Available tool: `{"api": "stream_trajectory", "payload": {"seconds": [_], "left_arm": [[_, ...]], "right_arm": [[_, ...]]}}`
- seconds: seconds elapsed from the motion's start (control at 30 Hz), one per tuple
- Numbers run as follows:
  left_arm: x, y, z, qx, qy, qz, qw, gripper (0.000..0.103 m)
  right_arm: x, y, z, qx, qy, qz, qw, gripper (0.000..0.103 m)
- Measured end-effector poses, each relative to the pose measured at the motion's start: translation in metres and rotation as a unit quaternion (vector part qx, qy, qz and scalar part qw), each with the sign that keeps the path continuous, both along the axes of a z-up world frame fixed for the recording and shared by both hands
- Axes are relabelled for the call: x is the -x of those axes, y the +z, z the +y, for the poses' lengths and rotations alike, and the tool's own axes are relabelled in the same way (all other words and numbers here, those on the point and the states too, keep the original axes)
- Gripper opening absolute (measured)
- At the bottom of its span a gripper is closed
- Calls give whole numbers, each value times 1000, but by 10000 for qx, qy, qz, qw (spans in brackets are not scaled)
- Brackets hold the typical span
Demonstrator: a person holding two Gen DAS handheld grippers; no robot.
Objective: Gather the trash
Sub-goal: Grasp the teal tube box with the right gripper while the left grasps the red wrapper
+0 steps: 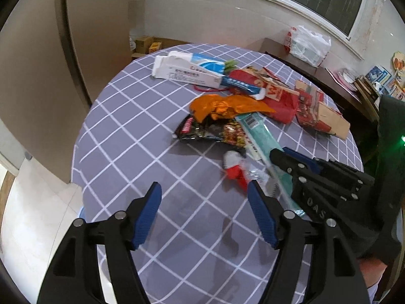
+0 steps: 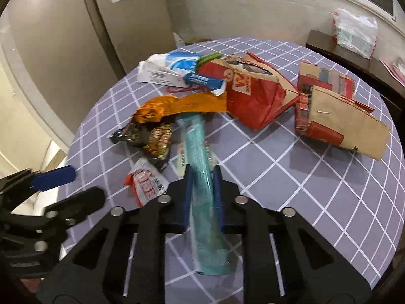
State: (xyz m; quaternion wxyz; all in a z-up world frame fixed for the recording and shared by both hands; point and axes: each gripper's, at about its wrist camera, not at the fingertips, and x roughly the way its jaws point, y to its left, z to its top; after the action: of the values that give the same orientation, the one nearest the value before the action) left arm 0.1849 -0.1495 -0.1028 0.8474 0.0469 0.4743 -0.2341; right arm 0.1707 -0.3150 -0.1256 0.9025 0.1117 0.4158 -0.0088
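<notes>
Right gripper [image 2: 201, 177]: its blue pads are clamping the teal wrapper [image 2: 200, 157] from both sides, partway along its length.
Teal wrapper: a long, narrow pack lying on the checked tablecloth [image 2: 291, 177]; its long axis is running straight away from the right wrist camera, the far end tucking under the orange foil wrapper [image 2: 177, 106], the near end trailing back between the black arms.
Left gripper [image 1: 205, 202]: jaws standing apart over bare cloth, nothing between them.
Red-and-white wrapper [image 1: 234, 168]: lying just beside the left gripper's right pad.
Other trash: dark snack packet [image 2: 146, 136], red paper bag [image 2: 253, 93], torn cardboard [image 2: 336, 116], white box [image 1: 184, 69].
</notes>
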Motion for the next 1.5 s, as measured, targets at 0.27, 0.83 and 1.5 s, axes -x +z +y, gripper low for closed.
{"api": "stream_trajectory", "payload": {"seconds": [0.27, 0.83, 1.5], "left_arm": [[-6, -7, -27, -61, -259, 55, 9996, 69], [-13, -20, -35, -333, -288, -95, 9990, 19], [-4, -5, 4, -228, 50, -290, 9993, 19]], "right_arm": [[23, 23, -15, -189, -127, -247, 9994, 9], [11, -7, -28, 293, -179, 185, 9992, 20], [26, 28, -17, -54, -435, -149, 9989, 8]]}}
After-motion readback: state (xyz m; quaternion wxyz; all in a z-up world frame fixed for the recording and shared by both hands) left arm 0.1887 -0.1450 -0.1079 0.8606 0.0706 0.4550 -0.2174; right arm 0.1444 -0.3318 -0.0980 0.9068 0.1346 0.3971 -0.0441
